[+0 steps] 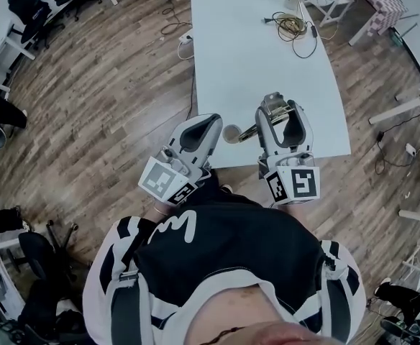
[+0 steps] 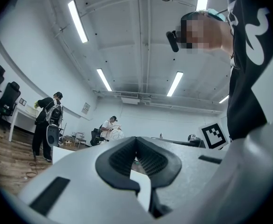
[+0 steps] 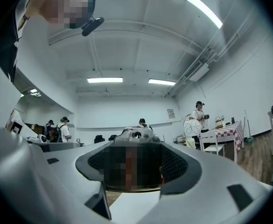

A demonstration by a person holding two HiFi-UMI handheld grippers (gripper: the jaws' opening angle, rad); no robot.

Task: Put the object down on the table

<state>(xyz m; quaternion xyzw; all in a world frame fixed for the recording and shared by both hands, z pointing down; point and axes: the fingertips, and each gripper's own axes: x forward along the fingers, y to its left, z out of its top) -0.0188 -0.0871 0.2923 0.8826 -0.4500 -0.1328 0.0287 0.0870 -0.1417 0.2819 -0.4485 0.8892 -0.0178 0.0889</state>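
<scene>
While the right gripper point(image 1: 280, 111) is clamped on a metal object point(image 1: 275, 100) whose grey top pokes out beyond its jaws over the near edge of the table point(image 1: 253, 49), the left gripper point(image 1: 206, 121) beside it is closed on nothing. The object looks hard, smooth and probably weighty, so a grip on its middle seems safest.

Smooth matt white table point(image 1: 253, 70) on wood-plank floor point(image 1: 109, 121) (faint satin sheen)

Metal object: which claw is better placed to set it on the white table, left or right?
Right. The right claw grips the metal object above the table near its edge; the left claw is shut, empty.
</scene>
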